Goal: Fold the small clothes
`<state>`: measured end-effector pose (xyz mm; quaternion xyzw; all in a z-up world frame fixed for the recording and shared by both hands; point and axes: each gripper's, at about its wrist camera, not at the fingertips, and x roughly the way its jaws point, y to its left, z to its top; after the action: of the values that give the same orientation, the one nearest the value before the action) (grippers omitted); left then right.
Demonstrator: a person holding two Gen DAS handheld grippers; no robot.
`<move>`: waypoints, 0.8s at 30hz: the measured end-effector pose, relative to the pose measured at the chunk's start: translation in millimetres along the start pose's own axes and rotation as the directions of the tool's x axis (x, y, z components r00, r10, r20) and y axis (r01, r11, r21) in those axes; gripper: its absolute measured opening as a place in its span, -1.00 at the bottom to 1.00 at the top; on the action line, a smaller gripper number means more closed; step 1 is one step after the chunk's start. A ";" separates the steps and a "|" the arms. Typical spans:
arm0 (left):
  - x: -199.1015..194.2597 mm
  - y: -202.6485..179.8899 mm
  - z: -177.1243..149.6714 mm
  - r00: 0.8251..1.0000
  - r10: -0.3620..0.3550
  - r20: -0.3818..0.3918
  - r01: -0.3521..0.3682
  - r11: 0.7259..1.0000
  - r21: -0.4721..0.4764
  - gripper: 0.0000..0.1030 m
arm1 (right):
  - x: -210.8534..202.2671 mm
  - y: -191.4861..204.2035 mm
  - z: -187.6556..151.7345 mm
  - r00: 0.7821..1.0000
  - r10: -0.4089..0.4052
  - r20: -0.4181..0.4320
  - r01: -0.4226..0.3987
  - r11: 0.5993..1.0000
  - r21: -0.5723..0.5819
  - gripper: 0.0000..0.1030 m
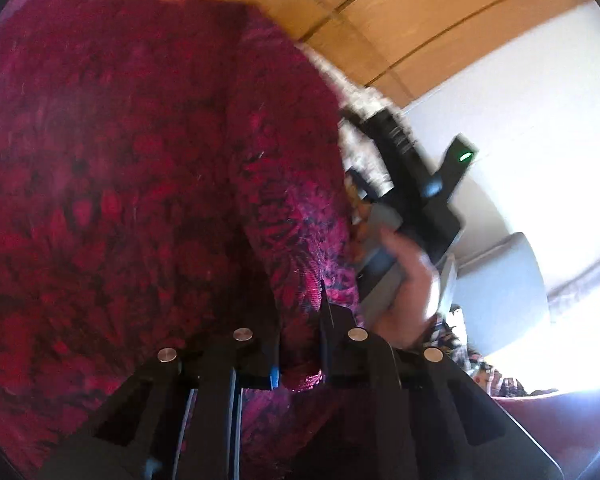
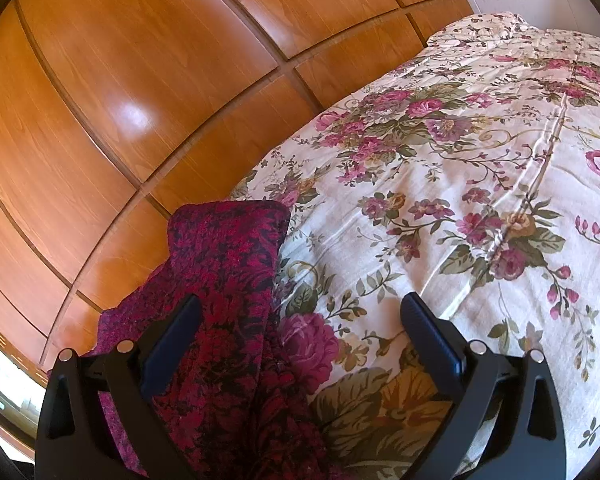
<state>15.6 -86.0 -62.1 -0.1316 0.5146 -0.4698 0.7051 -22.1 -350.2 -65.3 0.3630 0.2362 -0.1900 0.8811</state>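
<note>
One garment on my list: a dark red and black patterned knit garment (image 1: 140, 168). In my left wrist view it fills the left and centre of the frame, hanging as a broad sheet with one thick fold running down to my left gripper (image 1: 300, 340). That gripper's jaws are drawn in narrow, and a bunched edge of the knit is pinched between them.

To the right of the garment in the same view I count one other black gripper unit with a green light (image 1: 420, 188), blurred, and one hand (image 1: 408, 280) wrapped around its grey handle. Behind these: one white wall (image 1: 520, 100), and orange-brown wooden panelling (image 1: 380, 20) above it.

In my right wrist view, moving from the left: the same wooden panelling (image 2: 140, 80) takes the upper left. Next, the red knit garment (image 2: 228, 280) lies in one long strip from the panelling side down under the left finger of my right gripper (image 2: 300, 332). That gripper stands wide, nothing between its two fingers; the garment passes beneath the left finger (image 2: 172, 344), and I cannot tell if they touch. The right finger (image 2: 432, 336) sits over bare bedding.

Right of the garment: one cream bedspread printed with pink and purple flowers (image 2: 460, 160), covering the rest of the frame.
</note>
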 end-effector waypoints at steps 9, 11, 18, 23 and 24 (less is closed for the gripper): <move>-112.2 31.5 87.4 0.945 0.169 0.280 -0.185 0.982 0.033 -0.75 | 1.2 0.4 -0.5 1.000 -0.001 -0.001 0.001 1.000 -0.001 0.93; -117.7 45.1 92.8 0.916 0.256 0.310 -0.280 0.959 0.033 -0.75 | 1.2 0.5 -0.8 1.000 -0.002 0.000 0.002 1.000 -0.002 0.93; -100.8 146.9 67.2 0.903 0.349 0.250 -0.292 0.926 -0.238 -0.63 | 11.9 12.1 1.0 0.997 -0.060 -0.057 0.057 0.997 -0.059 0.94; -102.5 159.9 37.1 0.899 0.266 0.348 -0.138 0.926 -0.351 0.38 | 36.4 47.7 6.4 0.977 -0.120 -0.177 0.068 0.959 -0.276 0.94; -101.4 159.2 37.3 0.898 0.267 0.349 -0.139 0.926 -0.351 0.38 | 49.1 58.5 7.2 0.964 -0.168 -0.207 0.087 0.932 -0.352 0.94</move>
<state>128.3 67.2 -91.4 -0.2788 0.4432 -0.2680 0.8087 49.6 -324.6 -55.9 0.2091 0.3905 -0.1597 0.8822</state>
